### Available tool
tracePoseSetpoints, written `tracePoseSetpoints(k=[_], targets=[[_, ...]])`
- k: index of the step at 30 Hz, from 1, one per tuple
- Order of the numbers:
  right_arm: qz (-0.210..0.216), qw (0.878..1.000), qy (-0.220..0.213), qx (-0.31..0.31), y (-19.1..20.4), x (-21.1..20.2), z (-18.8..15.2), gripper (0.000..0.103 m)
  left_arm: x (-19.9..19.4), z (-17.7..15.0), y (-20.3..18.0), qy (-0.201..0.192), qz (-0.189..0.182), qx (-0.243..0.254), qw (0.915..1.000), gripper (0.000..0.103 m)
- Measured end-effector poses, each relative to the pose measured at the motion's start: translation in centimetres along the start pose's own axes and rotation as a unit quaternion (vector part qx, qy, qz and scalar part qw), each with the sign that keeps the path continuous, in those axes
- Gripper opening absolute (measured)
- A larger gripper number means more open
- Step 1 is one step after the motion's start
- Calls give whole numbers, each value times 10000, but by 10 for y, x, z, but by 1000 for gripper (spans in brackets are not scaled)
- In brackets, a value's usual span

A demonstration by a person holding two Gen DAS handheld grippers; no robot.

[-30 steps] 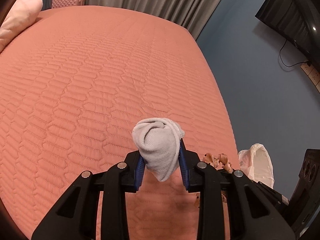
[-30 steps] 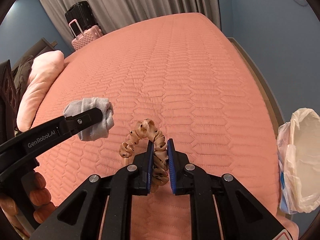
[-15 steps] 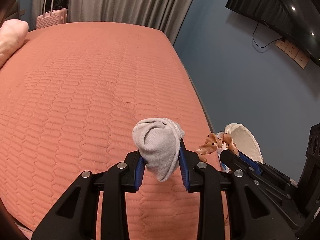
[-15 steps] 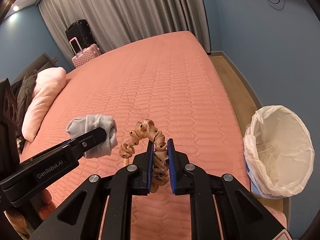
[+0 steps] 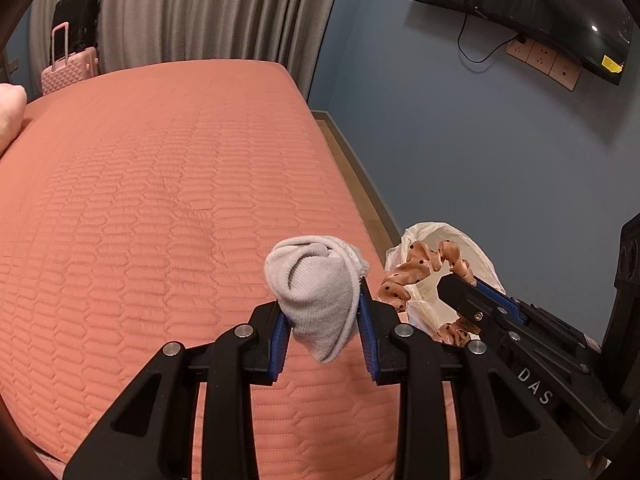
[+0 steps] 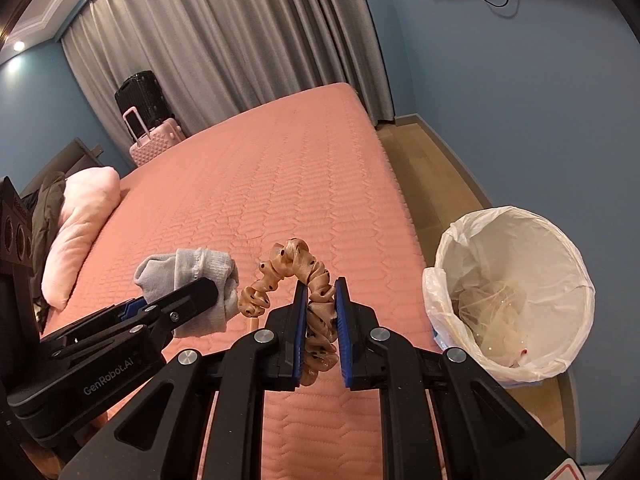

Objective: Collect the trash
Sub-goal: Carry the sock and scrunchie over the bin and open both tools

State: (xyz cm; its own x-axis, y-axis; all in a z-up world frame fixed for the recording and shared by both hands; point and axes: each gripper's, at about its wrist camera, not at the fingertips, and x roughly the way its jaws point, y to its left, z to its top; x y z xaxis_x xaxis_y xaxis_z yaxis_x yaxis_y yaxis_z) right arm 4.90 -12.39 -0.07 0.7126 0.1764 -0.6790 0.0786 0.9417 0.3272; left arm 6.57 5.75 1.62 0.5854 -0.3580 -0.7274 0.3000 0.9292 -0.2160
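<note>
Left gripper (image 5: 322, 332): clenched on a rolled grey sock (image 5: 318, 292), pads pressing its lower half, the rolled top standing free above the jaws. Right gripper (image 6: 318, 328): clenched on a tan dotted scrunchie (image 6: 304, 280), gripped through one side of its loop, the rest arching free to the left. Both items are carried clear of the pink quilted bed (image 6: 280, 184), near its right edge and short of the bin.

Handling, as judged: both articles are light, soft and compressible, with no fragility. The sock's knit gives good friction; a hold across the thick roll suits it. The scrunchie's satin-like fabric looks slippery and its elastic loop can spring, so a bite through the gathered band is the sounder hold.

View comparison: the right wrist view shows the white-lined trash bin (image 6: 516, 280) fully, on the floor to the right of the bed, its mouth open with crumpled clear waste inside. The left wrist view shows only part of the liner behind the scrunchie and right gripper, but adds the wall-mounted television (image 5: 520, 8) and wall sockets (image 5: 544, 60). The pillow (image 6: 80, 232) shows whole only in the right view.
</note>
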Motion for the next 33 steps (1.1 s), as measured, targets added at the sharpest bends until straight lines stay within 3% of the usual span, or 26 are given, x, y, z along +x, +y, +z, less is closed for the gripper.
tracePoseSetpoints(k=[19, 33], targets=[[-542, 9944, -519, 740, -99, -44, 13, 13, 32, 9, -102, 184, -395, 923, 9948, 31], [-927, 9882, -581, 1068, -158, -46, 21, 14, 65, 28, -149, 356, -727, 1155, 9900, 33]])
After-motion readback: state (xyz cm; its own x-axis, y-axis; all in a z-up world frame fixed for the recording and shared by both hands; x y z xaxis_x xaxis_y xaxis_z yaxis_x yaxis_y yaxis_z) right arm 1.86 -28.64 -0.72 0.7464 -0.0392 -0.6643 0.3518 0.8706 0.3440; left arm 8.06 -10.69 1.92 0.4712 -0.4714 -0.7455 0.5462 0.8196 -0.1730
